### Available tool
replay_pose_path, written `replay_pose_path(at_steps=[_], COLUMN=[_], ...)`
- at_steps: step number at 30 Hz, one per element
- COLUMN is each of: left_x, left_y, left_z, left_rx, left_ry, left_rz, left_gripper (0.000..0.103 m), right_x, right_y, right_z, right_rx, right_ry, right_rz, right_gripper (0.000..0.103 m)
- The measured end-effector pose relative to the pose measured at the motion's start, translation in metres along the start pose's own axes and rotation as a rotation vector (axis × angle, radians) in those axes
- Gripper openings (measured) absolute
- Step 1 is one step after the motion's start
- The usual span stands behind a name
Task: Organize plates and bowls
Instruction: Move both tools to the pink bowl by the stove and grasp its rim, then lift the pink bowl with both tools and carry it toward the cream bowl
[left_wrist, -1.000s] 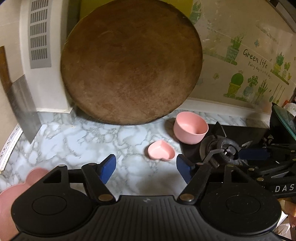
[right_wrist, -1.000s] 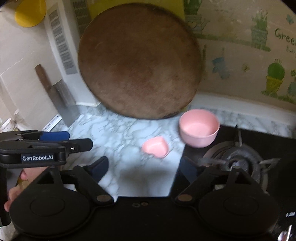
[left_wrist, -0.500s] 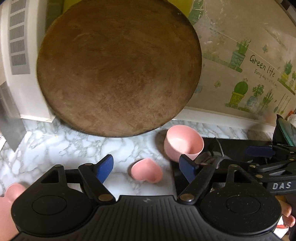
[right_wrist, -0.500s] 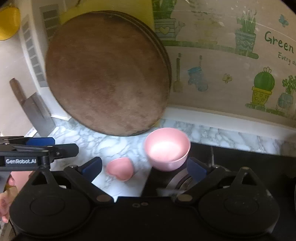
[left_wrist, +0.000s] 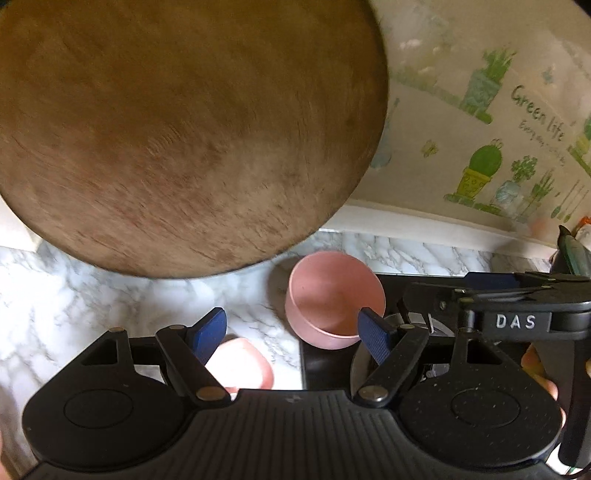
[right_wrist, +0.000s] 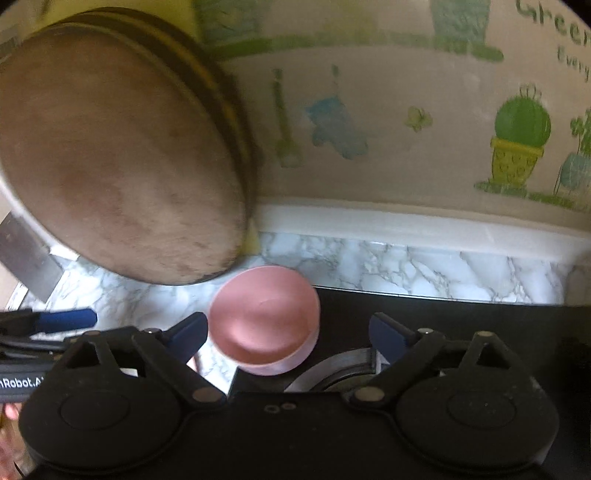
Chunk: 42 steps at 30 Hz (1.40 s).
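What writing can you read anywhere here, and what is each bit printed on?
"Green life": wall sticker, beside the cartoon cactus pots.
"Every..." below it: the rest is too small and blurred to read.
"DAS": white letters on the right gripper, seen from the left wrist camera.
"nRobot.A": label on the left gripper, cut off by the frame edge and the right gripper's body.

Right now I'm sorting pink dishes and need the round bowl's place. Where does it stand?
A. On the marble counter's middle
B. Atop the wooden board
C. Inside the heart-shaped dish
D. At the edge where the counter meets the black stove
D: the round pink bowl stands upright where the marble counter meets the black stove.
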<state>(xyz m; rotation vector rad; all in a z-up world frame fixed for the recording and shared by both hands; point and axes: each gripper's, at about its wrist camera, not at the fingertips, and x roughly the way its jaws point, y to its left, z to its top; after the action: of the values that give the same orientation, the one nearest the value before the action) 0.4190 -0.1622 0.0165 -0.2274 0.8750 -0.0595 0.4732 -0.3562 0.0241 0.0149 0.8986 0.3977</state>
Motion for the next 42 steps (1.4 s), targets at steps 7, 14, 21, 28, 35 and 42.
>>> replay_pose_path(at_steps=[7, 14, 21, 28, 35, 42], left_x=[0.041, 0.071, 0.095, 0.107, 0.109, 0.115], left_y=[0.0, -0.002, -0.003, -0.008, -0.009, -0.004], left_z=[0.011, 0.013, 0.009, 0.003, 0.005, 0.005], left_rx=[-0.076, -0.088, -0.08, -0.065, -0.07, -0.077], left_ry=[0.079, 0.109, 0.132, 0.152, 0.141, 0.164], left_rz=[0.026, 0.035, 0.044, 0.037, 0.035, 0.036], left_gripper=[0.078, 0.078, 0.077, 0.057, 0.032, 0.017], right_x=[0.029, 0.056, 0.079, 0.087, 0.093, 0.091], right_y=[-0.011, -0.017, -0.021, -0.022, -0.019, -0.02], right_z=[0.014, 0.016, 0.013, 0.008, 0.0, -0.002], right_rx=[0.027, 0.02, 0.034, 0.043, 0.018, 0.02], right_ry=[0.051, 0.085, 0.12, 0.139, 0.167, 0.171], right_rz=[0.012, 0.028, 0.034, 0.047, 0.017, 0.0], right_gripper=[0.082, 0.069, 0.057, 0.039, 0.02, 0.013])
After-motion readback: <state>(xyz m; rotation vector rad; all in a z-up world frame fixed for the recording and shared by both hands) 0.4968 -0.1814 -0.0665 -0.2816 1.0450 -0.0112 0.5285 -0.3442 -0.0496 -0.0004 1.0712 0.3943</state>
